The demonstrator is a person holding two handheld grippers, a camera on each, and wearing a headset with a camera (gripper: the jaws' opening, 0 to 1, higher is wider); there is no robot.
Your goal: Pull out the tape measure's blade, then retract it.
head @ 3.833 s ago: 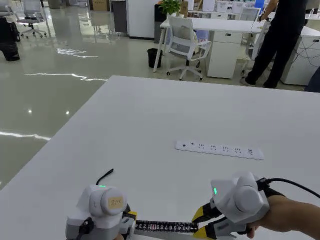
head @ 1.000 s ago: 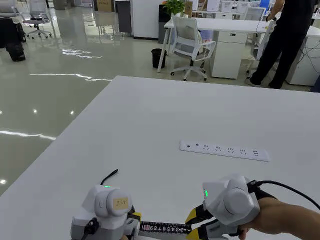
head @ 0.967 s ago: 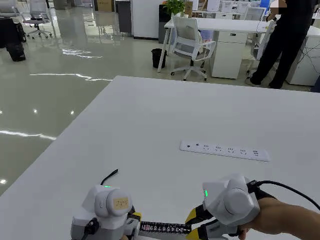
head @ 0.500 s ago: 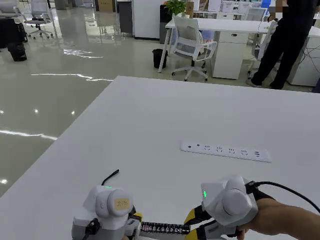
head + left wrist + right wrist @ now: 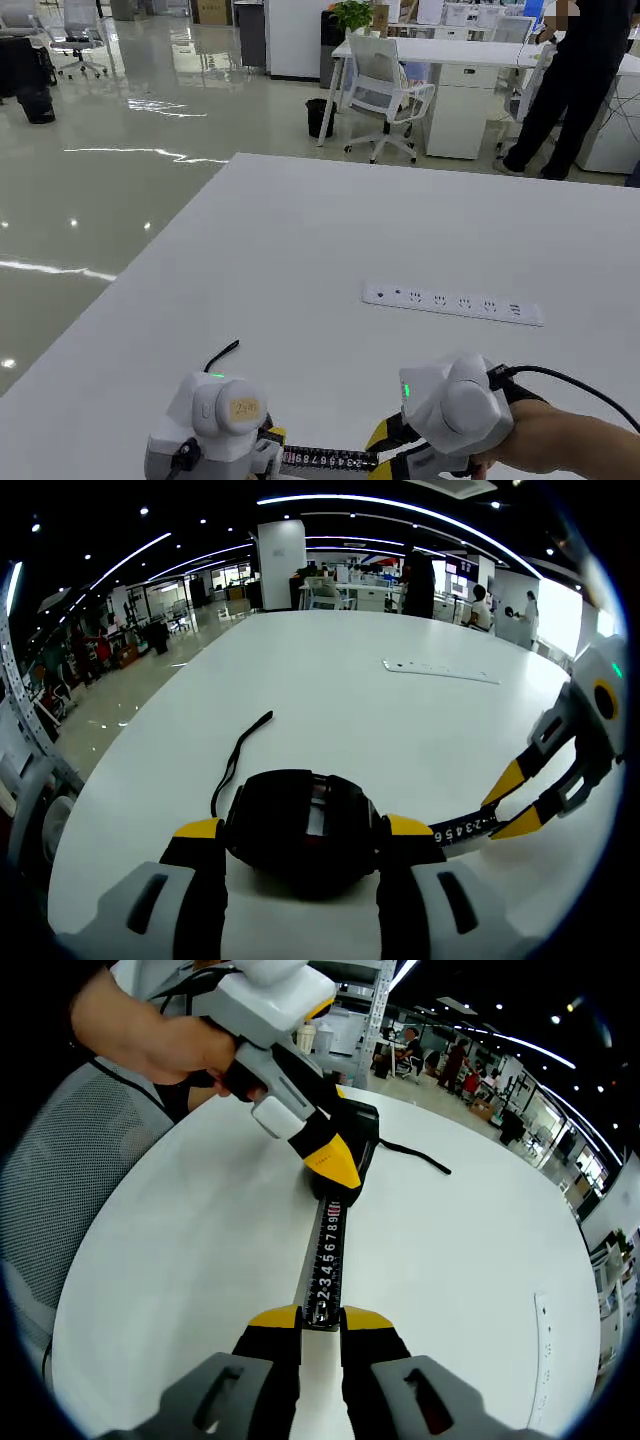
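Table (image 5: pixel 300 250): white, with the power strip (image 5: pixel 452 302) lying flat on it.
Right hand (image 5: pixel 545 445): nearer the person than the power strip, wrapped round the right gripper (image 5: pixel 322 1318), forearm entering from the right.
Left gripper (image 5: pixel 305 828): near-left of the power strip, jaws clamped on the tape measure case (image 5: pixel 300 805).
Right gripper: jaws pinched on the blade (image 5: pixel 327 1255) tip.
Blade: drawn out flat between the grippers, numbers up.
Strap (image 5: pixel 238 755): trails from the case toward the power strip.

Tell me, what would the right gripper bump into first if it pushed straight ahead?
Probably the tape measure's black case, held by the left gripper, straight along the blade it pinches.
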